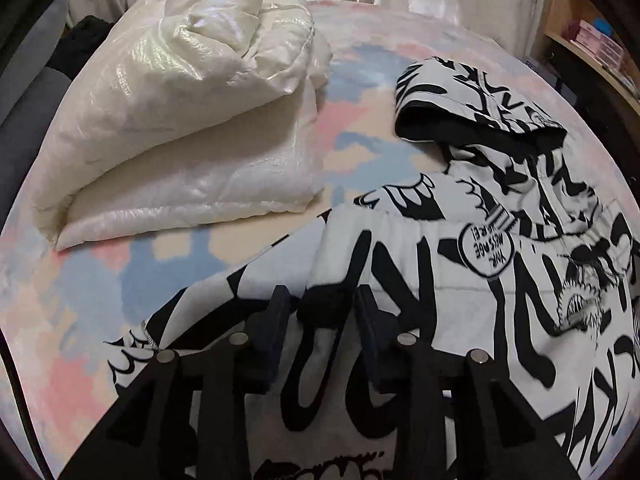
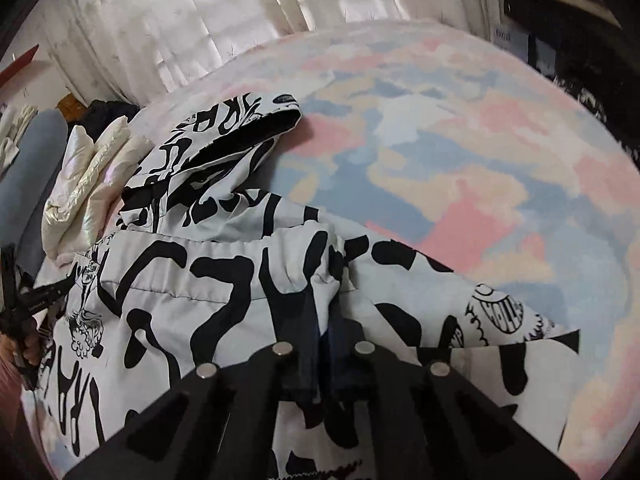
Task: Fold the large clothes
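A white hooded jacket with black graffiti print (image 1: 472,240) lies on the pastel bedspread (image 1: 360,92), hood toward the far side. My left gripper (image 1: 324,300) is open, its fingers apart over the jacket's left sleeve fold. The jacket also fills the right wrist view (image 2: 192,276). My right gripper (image 2: 324,316) is shut on a fold of the jacket's right sleeve, which bunches up between the fingers. The left gripper shows at the left edge of the right wrist view (image 2: 24,308).
A folded shiny cream puffer coat (image 1: 180,120) lies on the bed left of the jacket; it shows in the right wrist view (image 2: 88,184). Curtains (image 2: 200,20) hang behind the bed. A wooden shelf (image 1: 592,40) stands at the right. Dark clothes (image 1: 84,40) lie far left.
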Available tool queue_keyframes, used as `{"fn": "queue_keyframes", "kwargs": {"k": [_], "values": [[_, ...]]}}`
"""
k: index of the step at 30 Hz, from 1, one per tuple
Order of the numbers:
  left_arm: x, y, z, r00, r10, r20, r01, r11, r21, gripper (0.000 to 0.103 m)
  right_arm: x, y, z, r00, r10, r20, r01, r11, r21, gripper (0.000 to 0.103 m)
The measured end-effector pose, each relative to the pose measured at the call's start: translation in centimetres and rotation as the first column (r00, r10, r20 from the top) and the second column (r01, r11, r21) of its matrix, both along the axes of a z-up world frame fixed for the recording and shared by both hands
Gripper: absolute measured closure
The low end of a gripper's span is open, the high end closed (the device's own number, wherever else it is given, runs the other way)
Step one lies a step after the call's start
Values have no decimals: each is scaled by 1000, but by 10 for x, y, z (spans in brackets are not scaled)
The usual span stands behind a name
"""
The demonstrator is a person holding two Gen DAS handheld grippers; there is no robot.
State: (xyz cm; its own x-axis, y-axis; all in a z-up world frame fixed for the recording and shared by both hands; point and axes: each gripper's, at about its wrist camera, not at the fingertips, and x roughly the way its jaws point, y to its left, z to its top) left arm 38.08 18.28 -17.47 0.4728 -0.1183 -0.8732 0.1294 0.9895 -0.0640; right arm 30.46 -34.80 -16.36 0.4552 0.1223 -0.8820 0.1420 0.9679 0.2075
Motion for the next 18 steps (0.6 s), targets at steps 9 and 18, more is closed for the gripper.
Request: {"fn": "queue_keyframes", "kwargs": {"k": [9, 18], "values": [[-18, -8, 39, 976, 108, 187, -122, 991, 61, 101, -13, 3, 39, 987, -64, 145, 73, 996, -57, 102], [5, -15, 22, 949, 214, 230, -243, 964, 108, 101, 26, 3, 26, 977, -125, 171, 148, 981, -128, 102]]}}
